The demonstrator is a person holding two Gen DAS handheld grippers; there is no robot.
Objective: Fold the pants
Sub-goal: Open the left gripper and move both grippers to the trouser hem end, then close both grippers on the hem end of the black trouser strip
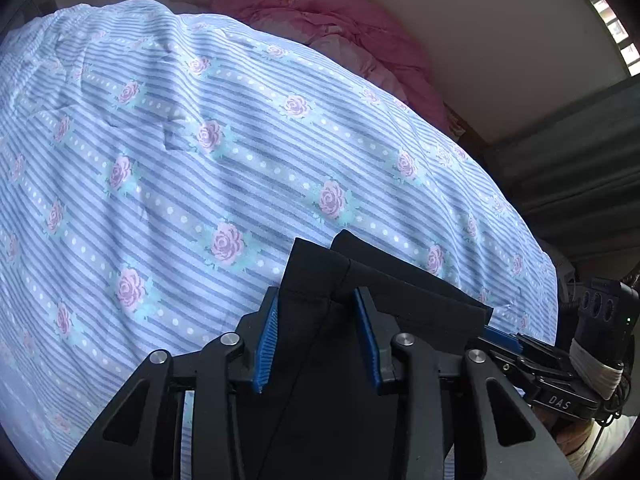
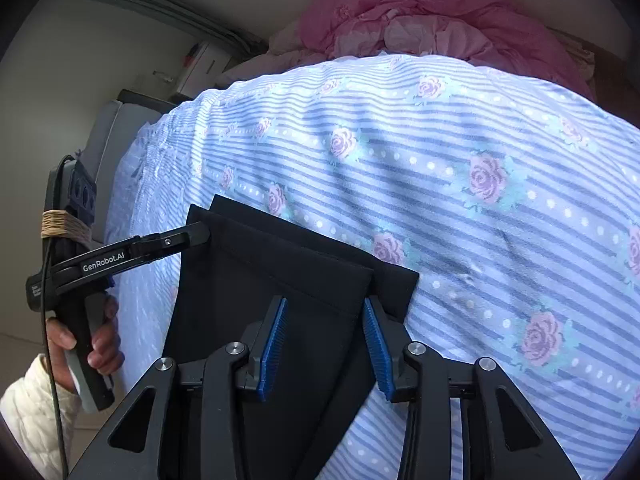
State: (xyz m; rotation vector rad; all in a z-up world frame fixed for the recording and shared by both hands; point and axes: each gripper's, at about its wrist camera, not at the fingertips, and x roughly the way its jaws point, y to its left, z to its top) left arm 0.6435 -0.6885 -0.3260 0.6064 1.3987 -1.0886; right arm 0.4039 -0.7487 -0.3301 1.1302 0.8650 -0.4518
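Black pants lie flat on the floral striped bedsheet, their hem end pointing away from me. My left gripper points steeply down over the hem's left part. Its blue pads stand apart with the black cloth between them, and I see no pinch. In the right wrist view the pants show two stacked hem layers, and my right gripper straddles their right edge, pads apart. The left gripper reaches the far left corner there. The right gripper meets the right corner in the left wrist view.
A crumpled pink quilt lies at the head of the bed against the wall. A hand in a white quilted sleeve grips the left tool. Grey curtain hangs to the right; boxes stand beyond the bed's left side.
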